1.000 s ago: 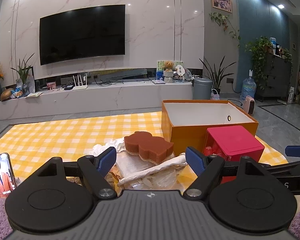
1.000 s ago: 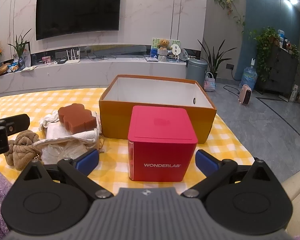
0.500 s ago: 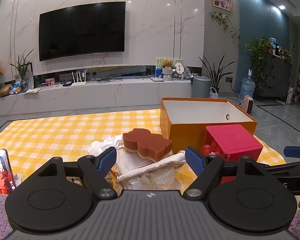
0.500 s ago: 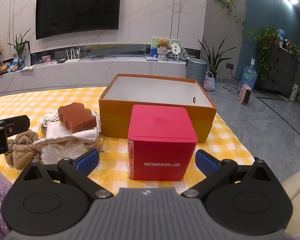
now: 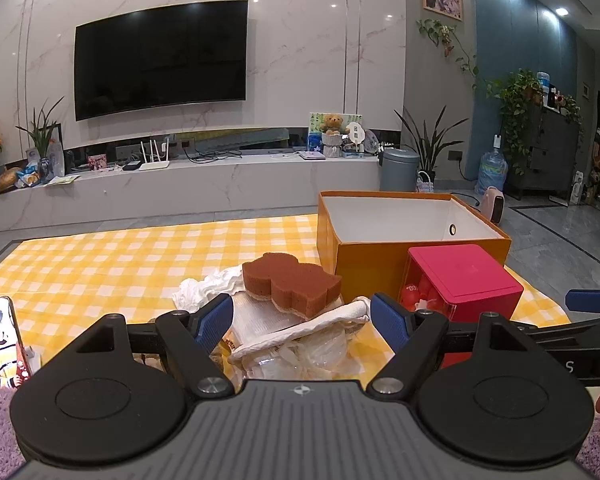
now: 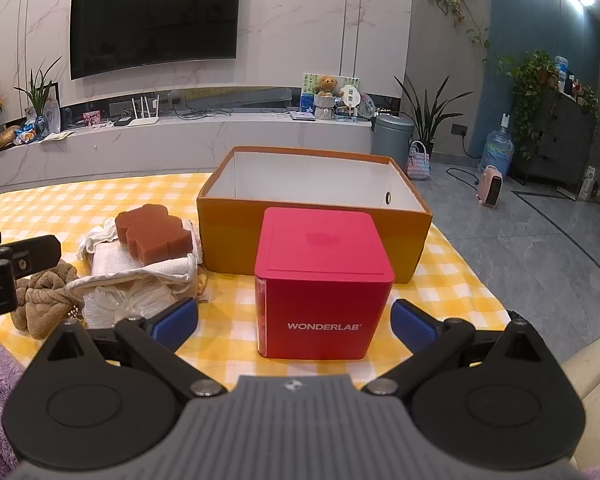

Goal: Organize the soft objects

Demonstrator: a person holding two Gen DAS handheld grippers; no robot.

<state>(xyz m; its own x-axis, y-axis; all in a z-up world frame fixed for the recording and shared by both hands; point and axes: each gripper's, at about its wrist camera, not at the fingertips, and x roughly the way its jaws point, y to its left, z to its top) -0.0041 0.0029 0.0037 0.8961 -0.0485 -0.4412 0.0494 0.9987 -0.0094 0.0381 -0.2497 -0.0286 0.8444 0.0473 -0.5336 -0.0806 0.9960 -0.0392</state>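
Orange box [image 6: 228, 236] sits empty at your twelve o'clock; nothing sorted yet. Sponge [image 6: 153, 231], towels [image 6: 156, 270] and brown cloth [image 6: 44, 298] lie piled at ten o'clock on the checked surface [image 6: 452, 292]. Left tongs [image 5: 302, 322] and right tongs [image 6: 294, 326] both spread, holding nothing.

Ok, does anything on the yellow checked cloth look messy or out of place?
Yes: the soft things sit in a loose heap. The brown sponge lies tilted on crumpled white cloths, a brown towel bunched beside them. The orange box looks empty.
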